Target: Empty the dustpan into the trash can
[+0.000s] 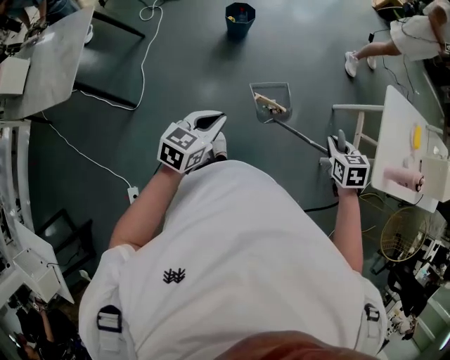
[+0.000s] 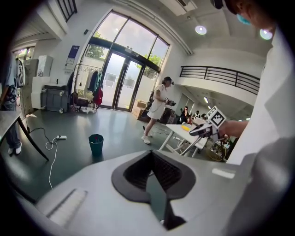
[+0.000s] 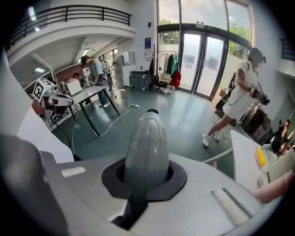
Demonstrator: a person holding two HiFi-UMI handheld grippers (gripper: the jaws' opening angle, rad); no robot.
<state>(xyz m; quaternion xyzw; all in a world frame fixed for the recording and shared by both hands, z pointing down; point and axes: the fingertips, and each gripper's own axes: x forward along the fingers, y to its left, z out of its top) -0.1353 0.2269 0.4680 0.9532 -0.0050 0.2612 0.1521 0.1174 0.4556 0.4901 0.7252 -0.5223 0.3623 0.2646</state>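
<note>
A grey dustpan (image 1: 271, 103) with pale debris in it hangs low over the dark floor ahead of me. Its long handle (image 1: 302, 135) slants back to my right gripper (image 1: 340, 144), which is shut on it. In the right gripper view the handle's rounded grey end (image 3: 147, 138) sticks up between the jaws. My left gripper (image 1: 211, 123) is held at chest height, shut, with nothing in it. The dark teal trash can (image 1: 240, 18) stands on the floor beyond the dustpan. It also shows as a small trash can (image 2: 96, 144) in the left gripper view.
A grey table (image 1: 49, 56) stands at the left, with a white cable (image 1: 105, 98) and a power strip (image 1: 132, 193) on the floor. A white table (image 1: 404, 140) is close on the right. A person (image 1: 394, 39) walks at the far right.
</note>
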